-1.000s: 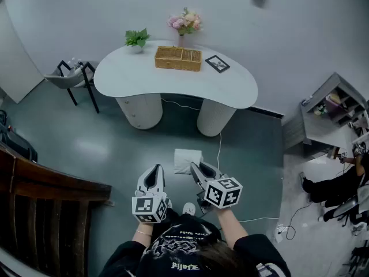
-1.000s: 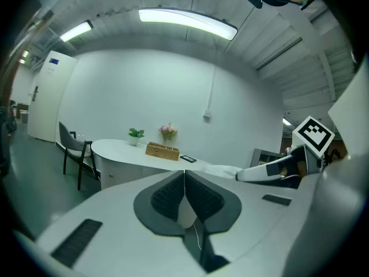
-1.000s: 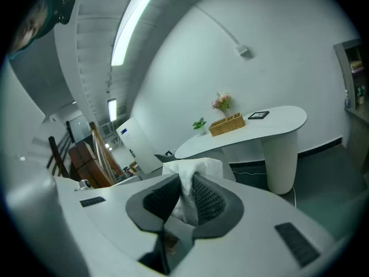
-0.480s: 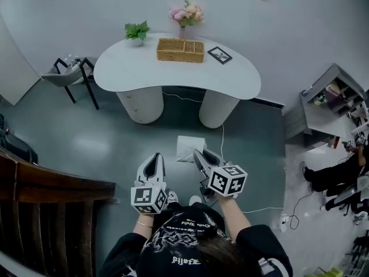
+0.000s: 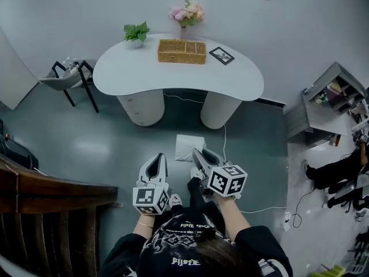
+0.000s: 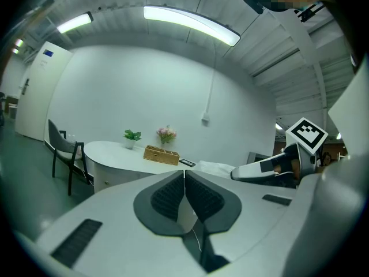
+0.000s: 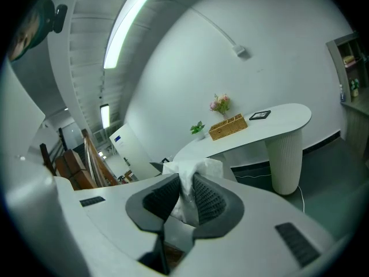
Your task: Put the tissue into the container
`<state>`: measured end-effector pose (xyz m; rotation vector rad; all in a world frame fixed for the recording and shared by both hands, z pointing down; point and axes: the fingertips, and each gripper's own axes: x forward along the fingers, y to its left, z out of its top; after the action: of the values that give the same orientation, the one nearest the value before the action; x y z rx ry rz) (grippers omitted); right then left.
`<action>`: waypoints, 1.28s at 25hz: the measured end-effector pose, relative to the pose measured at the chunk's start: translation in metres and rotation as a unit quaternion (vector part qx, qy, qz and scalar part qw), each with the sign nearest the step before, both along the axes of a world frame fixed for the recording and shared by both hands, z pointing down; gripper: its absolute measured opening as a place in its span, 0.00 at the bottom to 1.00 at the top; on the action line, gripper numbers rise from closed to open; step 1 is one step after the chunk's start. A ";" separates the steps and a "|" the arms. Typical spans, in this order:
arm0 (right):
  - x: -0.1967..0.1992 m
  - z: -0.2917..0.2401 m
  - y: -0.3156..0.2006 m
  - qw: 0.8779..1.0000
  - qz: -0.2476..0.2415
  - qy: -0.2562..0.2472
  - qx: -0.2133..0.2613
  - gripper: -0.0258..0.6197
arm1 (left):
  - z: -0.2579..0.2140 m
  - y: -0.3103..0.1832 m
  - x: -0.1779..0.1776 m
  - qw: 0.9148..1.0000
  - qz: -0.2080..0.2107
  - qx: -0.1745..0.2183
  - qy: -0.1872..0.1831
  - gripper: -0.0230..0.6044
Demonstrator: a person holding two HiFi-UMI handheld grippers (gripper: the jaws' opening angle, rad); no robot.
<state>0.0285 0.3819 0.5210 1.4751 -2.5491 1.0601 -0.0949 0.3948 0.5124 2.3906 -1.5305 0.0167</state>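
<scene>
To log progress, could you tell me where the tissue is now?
Head view: the tissue is pinched in the right tongs, above the floor, short of the white table.

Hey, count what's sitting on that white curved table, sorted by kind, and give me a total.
Small green potted plant: 1
Vase of pink flowers: 1
Rectangular woven wicker basket: 1
Black picture frame lying flat: 1
Total: 4
</scene>
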 end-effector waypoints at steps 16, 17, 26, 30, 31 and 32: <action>0.047 0.008 -0.143 0.999 -0.041 0.022 0.008 0.19 | 0.010 -0.124 0.044 0.999 -0.040 -0.012 -0.010 0.08; 0.050 0.009 -0.153 0.999 -0.043 0.020 0.007 0.19 | 0.010 -0.133 0.047 0.999 -0.043 -0.012 -0.010 0.08; 0.063 0.009 -0.230 0.996 -0.091 0.021 0.001 0.19 | 0.009 -0.203 0.075 0.997 -0.070 -0.019 -0.011 0.08; 0.070 0.005 -0.261 0.994 -0.109 0.019 0.009 0.19 | 0.008 -0.229 0.091 0.997 -0.075 -0.018 -0.018 0.08; 0.072 0.005 -0.268 0.993 -0.113 0.019 0.010 0.19 | 0.008 -0.236 0.095 0.997 -0.077 -0.017 -0.020 0.08; 0.074 0.006 -0.275 0.993 -0.116 0.019 0.009 0.19 | 0.008 -0.243 0.097 0.996 -0.081 -0.016 -0.021 0.08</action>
<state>0.1021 0.1071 0.5271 1.1518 -2.6290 0.9676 0.0025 0.1517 0.5206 2.2484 -1.7244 0.0550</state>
